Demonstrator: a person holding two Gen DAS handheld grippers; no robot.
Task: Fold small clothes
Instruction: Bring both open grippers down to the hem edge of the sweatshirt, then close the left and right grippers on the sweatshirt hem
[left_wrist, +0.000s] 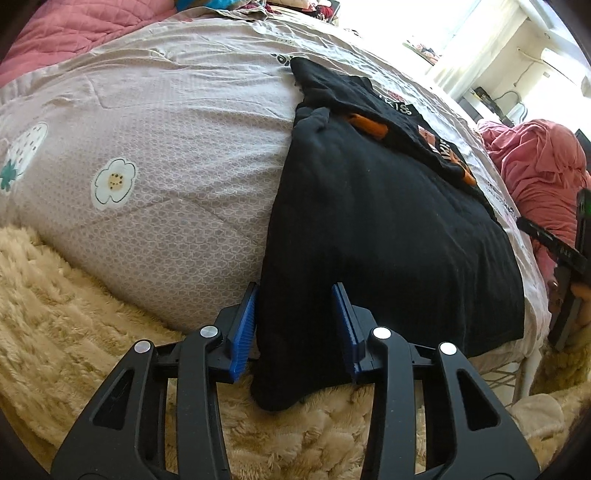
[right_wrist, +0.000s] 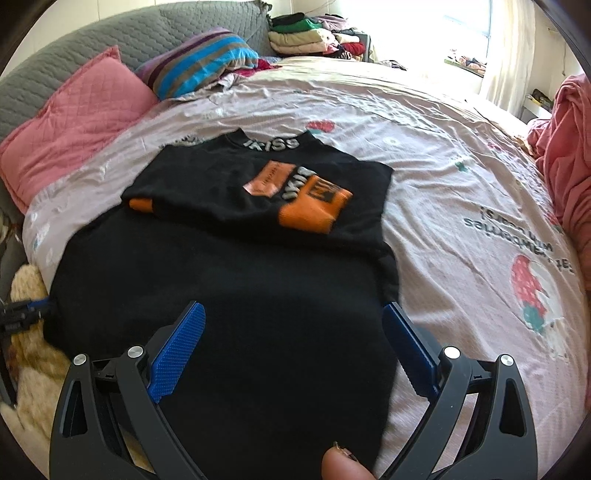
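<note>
1. A cream fluffy blanket (left_wrist: 66, 314) lies at the near left edge of the bed (left_wrist: 166, 122), beside the pinkish sheet printed with flowers.
2. The left hand-held gripper (left_wrist: 295, 328) reaches over that edge; its blue pads (left_wrist: 242, 332) stand on either side of the lower left corner of the black garment (left_wrist: 369, 221), with the cloth between them. Whether the pads press on it I cannot tell.
3. The black garment lies flat on the bed, hem towards the cameras, its orange-cuffed sleeves (right_wrist: 314, 210) folded across the chest and its lettered collar (right_wrist: 273, 144) at the far end.
4. The right hand-held gripper (right_wrist: 291, 343) hovers above the hem near the garment's right edge, jaws wide apart and gripping nothing; a fingertip (right_wrist: 343, 467) shows at the bottom.
5. A pink pillow (right_wrist: 74, 125) and striped pillow (right_wrist: 207, 59) lie far left; a pink blanket (right_wrist: 569, 147) lies heaped at the right.
</note>
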